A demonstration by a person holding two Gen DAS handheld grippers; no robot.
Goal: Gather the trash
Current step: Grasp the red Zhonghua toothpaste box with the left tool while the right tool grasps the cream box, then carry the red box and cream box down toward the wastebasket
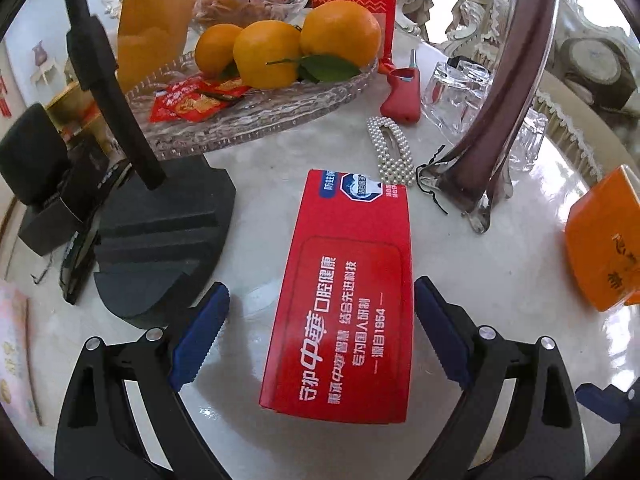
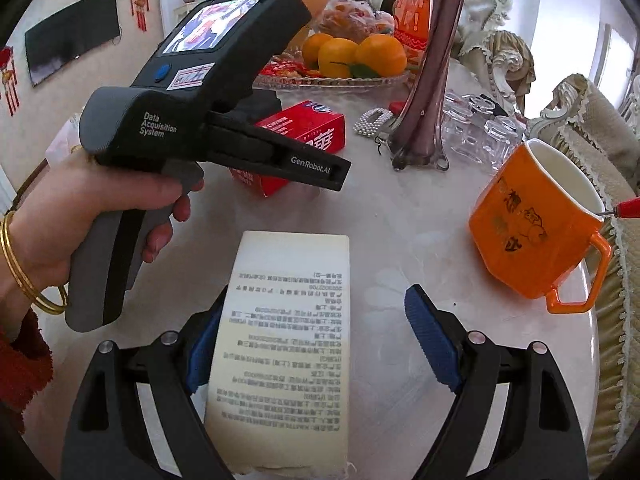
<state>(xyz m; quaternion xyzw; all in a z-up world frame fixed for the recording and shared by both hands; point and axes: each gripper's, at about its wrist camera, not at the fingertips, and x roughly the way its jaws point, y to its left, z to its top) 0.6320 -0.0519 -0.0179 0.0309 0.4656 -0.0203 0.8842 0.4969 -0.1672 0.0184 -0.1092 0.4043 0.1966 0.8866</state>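
On the left side of the pale marble counter [image 1: 500,280] a black stand base [image 1: 160,236] sits beneath the glass fruit dish [image 1: 256,116] that carries three oranges [image 1: 268,58] and red snack wrappers [image 1: 188,104]. Right of that, the left gripper [image 1: 322,324] hangs low over a red toothpaste carton [image 1: 348,292]; its jaws stand wide open to either side of the carton's near half, the right one just beside the carton's edge, the left one apart from it, and they hold nothing. The carton lies flat, long axis pointing away, its far end touching a pearl hair clip [image 1: 390,152]. Judged from its look, it is thin cardboard, light and probably empty, stiff along its edges but apt to crush on its broad faces, so a hold across the narrow width near the middle, closed gently, should serve. Further right stand a red lighter [image 1: 400,96], clear glasses [image 1: 456,96] and a purple glass vase [image 1: 480,148], all fragile neighbours to avoid. In the right wrist view, the right gripper [image 2: 310,334] likewise has its jaws spread wide, straddling a cream paper strip [image 2: 286,344] printed with small text; whether the paper rests on the counter or against the left jaw cannot be told. It looks thin, floppy and easy to slide, best pinched across its width. At far right an orange mug [image 2: 532,232] leans near the counter's edge.
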